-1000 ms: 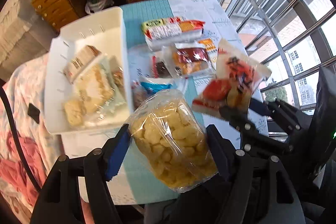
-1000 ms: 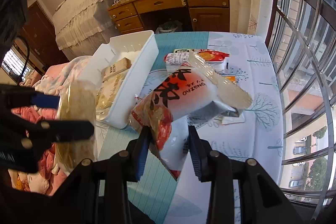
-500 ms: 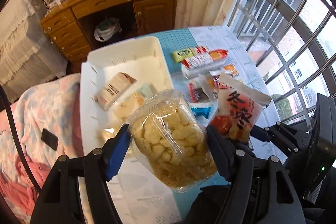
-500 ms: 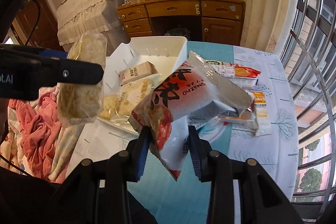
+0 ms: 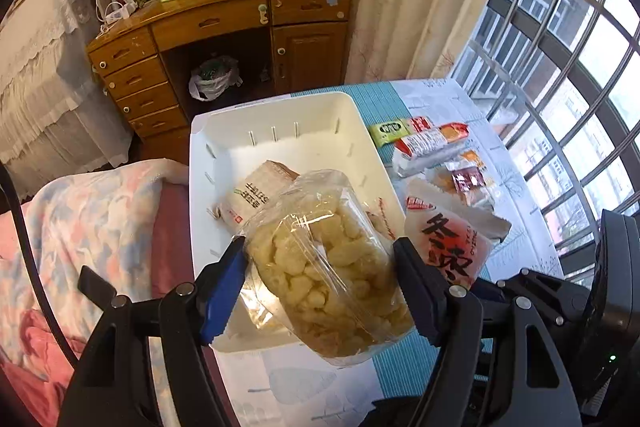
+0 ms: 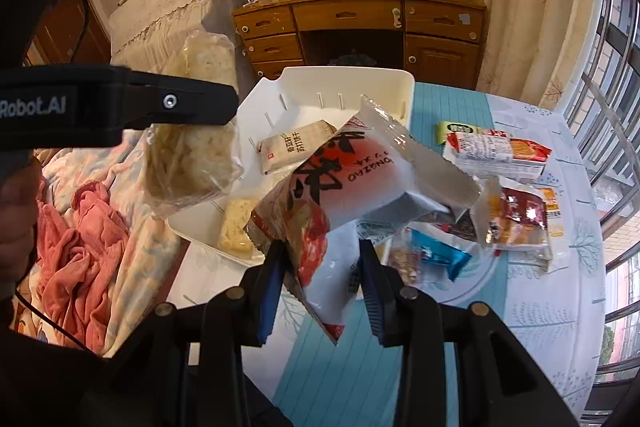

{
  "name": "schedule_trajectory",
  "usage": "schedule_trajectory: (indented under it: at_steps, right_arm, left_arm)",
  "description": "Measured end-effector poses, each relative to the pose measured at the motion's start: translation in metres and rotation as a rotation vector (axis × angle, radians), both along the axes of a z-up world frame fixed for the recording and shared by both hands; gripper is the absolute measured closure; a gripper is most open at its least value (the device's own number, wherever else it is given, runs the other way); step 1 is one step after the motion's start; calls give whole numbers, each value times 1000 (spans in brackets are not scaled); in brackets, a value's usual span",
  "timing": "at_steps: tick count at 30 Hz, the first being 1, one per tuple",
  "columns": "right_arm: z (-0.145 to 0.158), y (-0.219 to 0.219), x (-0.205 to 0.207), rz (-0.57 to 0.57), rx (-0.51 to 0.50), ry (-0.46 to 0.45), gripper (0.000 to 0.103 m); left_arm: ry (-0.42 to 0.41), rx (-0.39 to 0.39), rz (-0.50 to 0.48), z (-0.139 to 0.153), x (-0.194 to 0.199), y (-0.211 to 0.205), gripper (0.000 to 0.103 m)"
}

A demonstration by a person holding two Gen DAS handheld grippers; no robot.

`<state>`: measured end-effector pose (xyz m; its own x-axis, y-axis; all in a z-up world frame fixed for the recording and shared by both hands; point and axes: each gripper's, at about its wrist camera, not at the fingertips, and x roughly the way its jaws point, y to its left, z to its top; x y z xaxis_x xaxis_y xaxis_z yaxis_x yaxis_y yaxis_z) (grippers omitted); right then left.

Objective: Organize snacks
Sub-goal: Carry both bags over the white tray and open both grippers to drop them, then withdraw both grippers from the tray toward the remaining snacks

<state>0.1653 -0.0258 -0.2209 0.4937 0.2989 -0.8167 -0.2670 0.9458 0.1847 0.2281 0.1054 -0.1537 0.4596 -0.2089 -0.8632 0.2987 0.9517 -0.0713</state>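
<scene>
Left wrist view: left claw wide around puffed-snack bag, right claw narrow on red-and-white packet.

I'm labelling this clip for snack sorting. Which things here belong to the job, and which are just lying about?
Part of the job:
- clear bag of puffs, in the left gripper
- red-and-white packet, in the right gripper
- white bin
- loose snacks on the table

Lying about:
- wooden desk
- pink blanket
- plastic bag under the desk
</scene>
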Motion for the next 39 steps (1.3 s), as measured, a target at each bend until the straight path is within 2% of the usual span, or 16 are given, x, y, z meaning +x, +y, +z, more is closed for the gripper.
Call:
schedule_trajectory:
  at_steps: [3, 7, 10, 12, 14, 16, 27, 30, 39]
  right_arm:
    - [-2, 8, 2, 1, 4, 0, 66]
    - [-1, 15, 2, -6, 7, -12, 66]
    - [1, 18, 4, -14, 9, -14, 64]
    - [3, 19, 4, -18, 13, -16, 63]
    - [5, 18, 2, -20, 16, -24, 50]
    - [7, 17, 0, -24, 16, -30, 45]
    - [24, -5, -18, -87, 11, -75, 43]
    - [30, -15, -25, -100, 3, -94, 36]
    - [42, -55, -39, -131, -17, -113, 34]
  left_arm:
    - [-20, -5, 6, -4, 2, 8, 31]
    - [-6, -14, 29, -11, 10, 15, 30]
    - [19, -12, 46, -15, 15, 17, 19]
    - [13, -36, 57, -13, 14, 20, 18]
    - [4, -50, 71, -11, 12, 22, 16]
    - [-1, -50, 81, -9, 11, 22, 15]
    - [34, -104, 116, -3, -7, 12, 15]
    - [38, -122, 125, 0, -14, 7, 15]
    - [58, -175, 147, 2, -32, -16, 15]
